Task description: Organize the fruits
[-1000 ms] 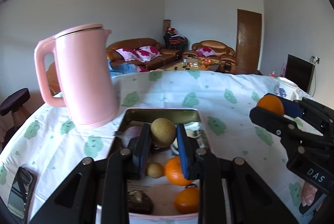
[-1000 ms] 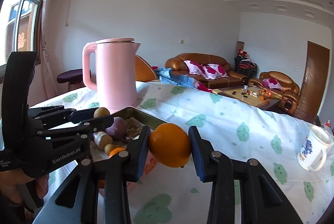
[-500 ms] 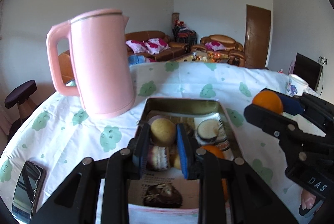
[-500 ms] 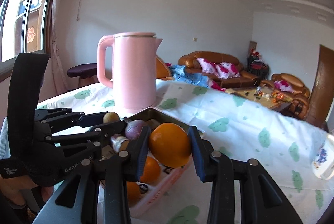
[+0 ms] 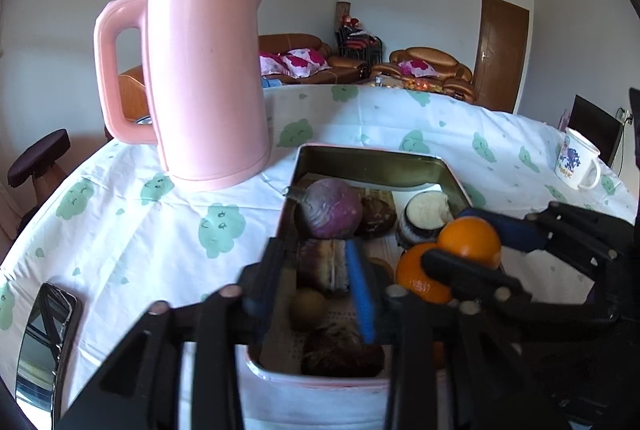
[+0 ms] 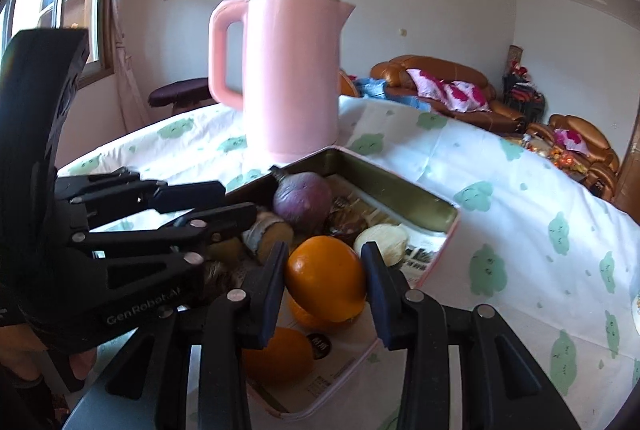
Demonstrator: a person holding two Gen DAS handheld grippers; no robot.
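Observation:
A metal tin [image 5: 372,157] [image 6: 400,189] with a pink rim holds several fruits, among them a purple one [image 5: 330,207] [image 6: 302,199] and oranges [image 5: 416,278] [image 6: 276,354]. My left gripper [image 5: 316,278] [image 6: 212,205] reaches into the tin's near left part and its jaws are opening. A small yellow-brown fruit [image 5: 308,304] lies low between them, free of the pads. My right gripper [image 6: 326,278] [image 5: 476,250] is shut on an orange [image 6: 326,278] [image 5: 468,242], held just above the oranges in the tin's near right part.
A tall pink kettle [image 5: 204,77] [image 6: 292,69] stands close behind the tin's far left corner. A phone [image 5: 44,338] lies at the table's near left edge. A white mug [image 5: 576,159] stands far right on the green-patterned tablecloth [image 5: 180,213].
Both grippers came forward and down into the tin. The left jaws parted and the yellow-brown fruit sank from between the pads. The right gripper brought its orange over the tin.

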